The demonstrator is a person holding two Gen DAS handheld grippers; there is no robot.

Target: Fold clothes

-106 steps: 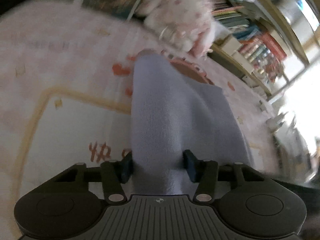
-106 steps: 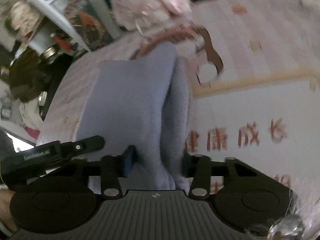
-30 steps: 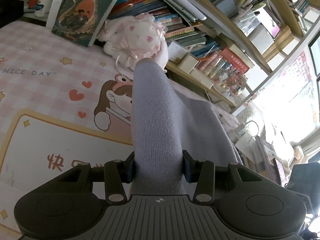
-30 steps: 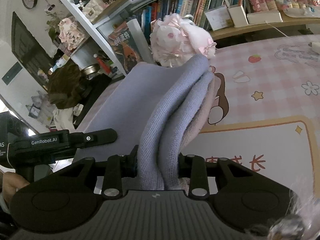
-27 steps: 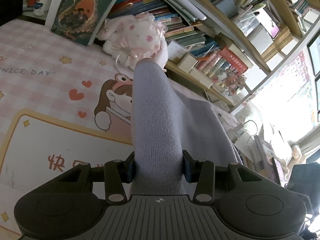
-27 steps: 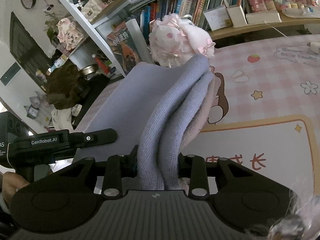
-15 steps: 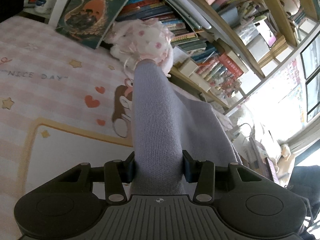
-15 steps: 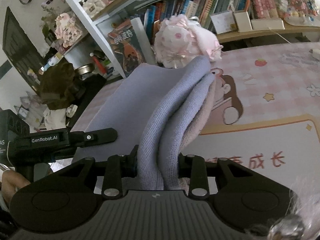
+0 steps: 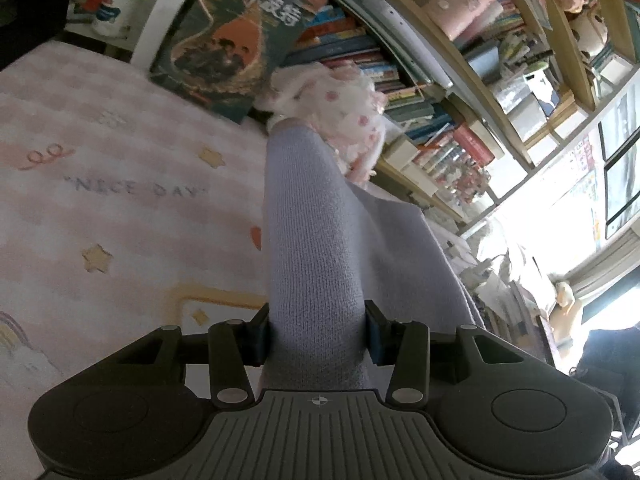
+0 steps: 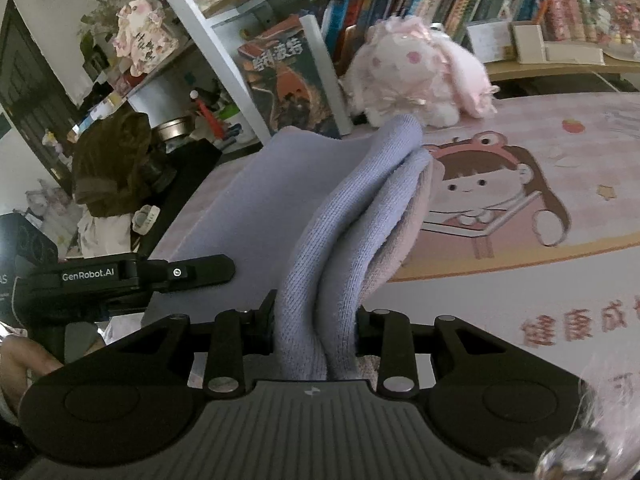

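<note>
Sweater [image 9: 316, 264], a lavender knit, is gripped at both ends and held up off the counter [image 9: 120, 208], which is covered by a pink printed mat. Nearest the left wrist camera, the left claw [image 9: 316, 336] is clamped narrow on a thick roll of the knit, which fills the gap between its fingers; from there the cloth runs forward and up to a rounded crest, with a flat panel falling away to the right. In the right wrist view, the right claw [image 10: 316, 326] pinches a bunch of at least two doubled layers of the same sweater [image 10: 348, 216], and a broad smooth sheet of it stretches leftward toward the other claw's black arm [image 10: 128, 276], beside which part of a hand shows at the picture's edge.

As for progress, the layers stacked in the right claw suggest that the garment is already doubled over at least once, but it hangs in the air, not laid as a flat bundle, so the fold is not finished. What seems left is to bring it down onto the mat and square it off; how many folds remain cannot be told.

Beyond the sweater sit a pink plush rabbit [image 10: 416, 72], a leaning book [image 10: 288, 80] and crowded bookshelves [image 9: 460, 92].
</note>
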